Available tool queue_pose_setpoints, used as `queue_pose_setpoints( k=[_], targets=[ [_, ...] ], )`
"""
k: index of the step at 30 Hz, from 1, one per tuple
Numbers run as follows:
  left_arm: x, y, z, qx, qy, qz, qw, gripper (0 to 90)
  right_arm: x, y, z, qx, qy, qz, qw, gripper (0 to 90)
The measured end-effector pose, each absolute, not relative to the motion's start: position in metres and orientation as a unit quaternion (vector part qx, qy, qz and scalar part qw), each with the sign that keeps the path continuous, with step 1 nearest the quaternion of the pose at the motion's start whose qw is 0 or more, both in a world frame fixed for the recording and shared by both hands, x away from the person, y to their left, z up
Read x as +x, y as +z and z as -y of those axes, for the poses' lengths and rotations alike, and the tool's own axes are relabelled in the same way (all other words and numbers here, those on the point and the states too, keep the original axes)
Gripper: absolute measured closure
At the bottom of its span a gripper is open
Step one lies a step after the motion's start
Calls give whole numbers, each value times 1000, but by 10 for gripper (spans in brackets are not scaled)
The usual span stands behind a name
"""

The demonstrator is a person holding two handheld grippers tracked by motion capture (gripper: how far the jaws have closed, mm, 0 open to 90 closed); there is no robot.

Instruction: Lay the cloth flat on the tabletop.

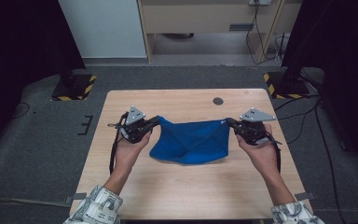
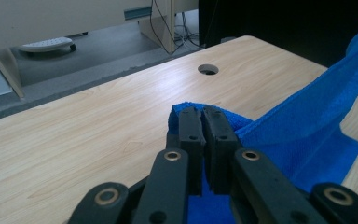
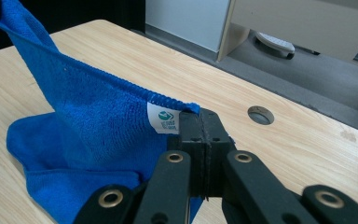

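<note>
We held a blue cloth by two corners, stretched between both grippers at mid-frame of the high view.

Nearest us, our sleeves entered at the bottom edge of the high view, cut off at the cuffs. Above them, the left gripper was clenched on the cloth's left corner and the right gripper on the corner with the white label; the cloth's lower part sagged onto the counter, bunched in folds. We judged that a pull apart too hard could slip a corner out, since each grip looked shallow. How much fabric sat between the jaws was hidden. Farther off, the counter's round hole lay beyond the cloth.
</note>
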State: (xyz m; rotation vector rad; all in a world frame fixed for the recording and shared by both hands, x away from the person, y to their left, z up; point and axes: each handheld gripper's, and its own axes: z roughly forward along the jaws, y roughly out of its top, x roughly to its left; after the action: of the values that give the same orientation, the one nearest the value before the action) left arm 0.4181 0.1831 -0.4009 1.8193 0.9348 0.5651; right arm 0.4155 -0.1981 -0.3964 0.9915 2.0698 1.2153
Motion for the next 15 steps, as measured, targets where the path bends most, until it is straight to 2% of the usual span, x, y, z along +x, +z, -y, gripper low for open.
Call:
queue_pose_setpoints(
  k=[15],
  targets=[
    [393,-386,-182,742,241,-376,499,863,391,-384,203,351,467,-764,276,899]
  ],
)
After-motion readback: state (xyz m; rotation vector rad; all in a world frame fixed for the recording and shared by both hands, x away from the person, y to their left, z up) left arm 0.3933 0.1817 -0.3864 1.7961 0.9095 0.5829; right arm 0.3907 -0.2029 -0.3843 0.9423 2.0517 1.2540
